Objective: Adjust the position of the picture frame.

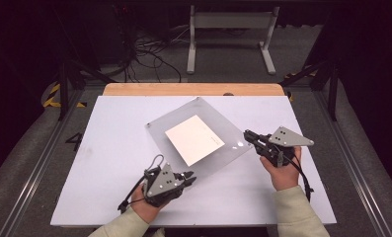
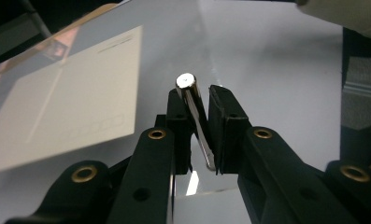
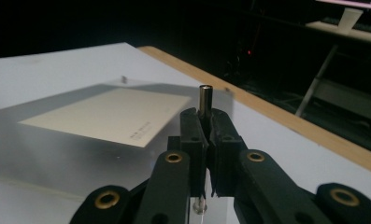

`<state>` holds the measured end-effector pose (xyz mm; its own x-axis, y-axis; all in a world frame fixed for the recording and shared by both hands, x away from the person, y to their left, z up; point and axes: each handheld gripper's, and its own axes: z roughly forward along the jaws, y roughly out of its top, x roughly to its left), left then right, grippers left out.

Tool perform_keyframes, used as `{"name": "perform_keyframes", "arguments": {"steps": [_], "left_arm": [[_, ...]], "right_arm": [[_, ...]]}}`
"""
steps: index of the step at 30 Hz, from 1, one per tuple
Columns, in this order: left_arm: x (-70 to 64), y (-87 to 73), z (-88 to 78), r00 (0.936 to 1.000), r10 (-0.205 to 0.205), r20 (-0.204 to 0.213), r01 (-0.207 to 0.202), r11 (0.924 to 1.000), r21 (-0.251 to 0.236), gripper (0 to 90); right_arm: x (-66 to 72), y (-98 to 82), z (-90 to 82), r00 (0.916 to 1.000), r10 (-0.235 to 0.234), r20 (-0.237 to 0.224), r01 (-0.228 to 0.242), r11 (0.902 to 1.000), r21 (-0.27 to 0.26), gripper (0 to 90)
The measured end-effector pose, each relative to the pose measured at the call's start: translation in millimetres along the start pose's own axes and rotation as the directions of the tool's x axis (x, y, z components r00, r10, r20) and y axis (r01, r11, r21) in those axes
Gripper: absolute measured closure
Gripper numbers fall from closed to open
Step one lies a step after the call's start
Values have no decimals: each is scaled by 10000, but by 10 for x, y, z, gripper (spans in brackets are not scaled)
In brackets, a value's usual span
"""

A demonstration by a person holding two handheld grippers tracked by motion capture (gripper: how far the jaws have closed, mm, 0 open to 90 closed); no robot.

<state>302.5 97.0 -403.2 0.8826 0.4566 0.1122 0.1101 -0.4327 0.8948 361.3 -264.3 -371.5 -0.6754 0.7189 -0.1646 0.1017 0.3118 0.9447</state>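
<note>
Left gripper (image 1: pixel 189 177): black two-jaw tool with brass rivets and a grey three-cornered plate on top, held near the front of the table; in the left gripper view its pads hold a thin metal pin (image 2: pixel 195 116), which leans against the left pad with a slim gap showing beside the right one.
Right gripper (image 1: pixel 248 135): same build, at the right edge of the clear sheet; in the right gripper view its jaws are pressed together on a second metal pin (image 3: pixel 204 99) that stands upright between the pads.
Table (image 1: pixel 109 163): flat, matt white top, rectangular, with a strip of pale wood along the far edge.
Clear sheet (image 1: pixel 183 123): glossy see-through plastic plate, four-cornered, lying turned at an angle in the middle of the table; it catches soft reflections.
Card (image 1: pixel 194 139): cream paper rectangle, matt, lying at the clear sheet's middle, with a small line of print near one edge; whether it lies under or on the sheet I cannot tell.
Left pin: polished silver cylinder with a round flat head at the top, tilted slightly.
Right pin: short shiny cylinder, its top poking just above the pads, its lower end visible below them.
</note>
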Motion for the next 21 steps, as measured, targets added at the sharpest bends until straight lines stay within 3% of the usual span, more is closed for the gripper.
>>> {"name": "perform_keyframes", "arguments": {"steps": [1,2,6,12,17,21], "left_arm": [[0,0,0,10000,0,0,0,10000,0,792],[91,-11,-57,9995,-157,-285,156,9999,-40,790],[248,-27,-150,9962,-293,-821,283,9995,-130,789],[366,-87,-215,9915,-350,-1253,361,9993,63,790],[371,-176,-197,9934,-214,-1124,299,9968,743,790],[326,-231,-183,9975,-261,-650,326,9943,1015,801]], "right_arm": [[0,0,0,10000,0,0,0,10000,0,852],[73,62,-82,9999,-122,-93,120,9997,-214,851],[236,121,-197,9992,-342,-217,337,9991,-269,845],[447,94,-255,9979,-452,-456,459,9988,156,831],[553,-92,-213,9958,73,-914,27,9941,1083,820],[594,-208,-228,9940,229,-1071,-69,9891,1474,824]]}}
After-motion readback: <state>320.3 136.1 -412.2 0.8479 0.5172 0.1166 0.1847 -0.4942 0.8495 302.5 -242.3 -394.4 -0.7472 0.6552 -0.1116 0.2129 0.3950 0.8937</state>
